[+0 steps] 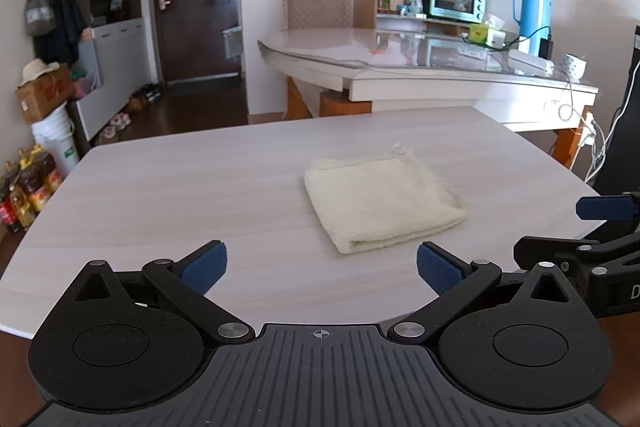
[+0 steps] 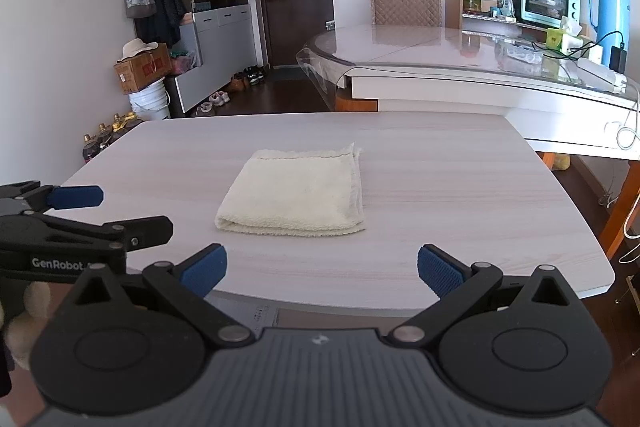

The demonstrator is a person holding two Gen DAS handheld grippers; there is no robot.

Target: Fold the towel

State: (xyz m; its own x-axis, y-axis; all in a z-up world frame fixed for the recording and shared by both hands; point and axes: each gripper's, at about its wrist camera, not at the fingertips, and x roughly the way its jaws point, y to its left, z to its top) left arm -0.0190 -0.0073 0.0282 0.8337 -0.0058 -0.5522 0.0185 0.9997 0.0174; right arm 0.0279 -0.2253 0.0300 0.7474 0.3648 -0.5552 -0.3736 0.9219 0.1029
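A cream towel (image 1: 382, 201) lies folded into a small square on the pale wood-grain table (image 1: 180, 195), its folded edge toward me; it also shows in the right wrist view (image 2: 298, 193). My left gripper (image 1: 322, 267) is open and empty, just short of the towel's near edge. My right gripper (image 2: 322, 269) is open and empty, near the table's front edge, short of the towel. The right gripper shows at the right edge of the left wrist view (image 1: 560, 231), and the left gripper at the left of the right wrist view (image 2: 132, 211).
A glass-topped dining table (image 2: 420, 47) stands behind, with a teal toaster oven (image 2: 550, 1), a blue thermos (image 2: 612, 9), cables and a chair (image 2: 406, 5). At the left are cabinets, a cardboard box (image 2: 142, 69), a white bucket and bottles on the floor.
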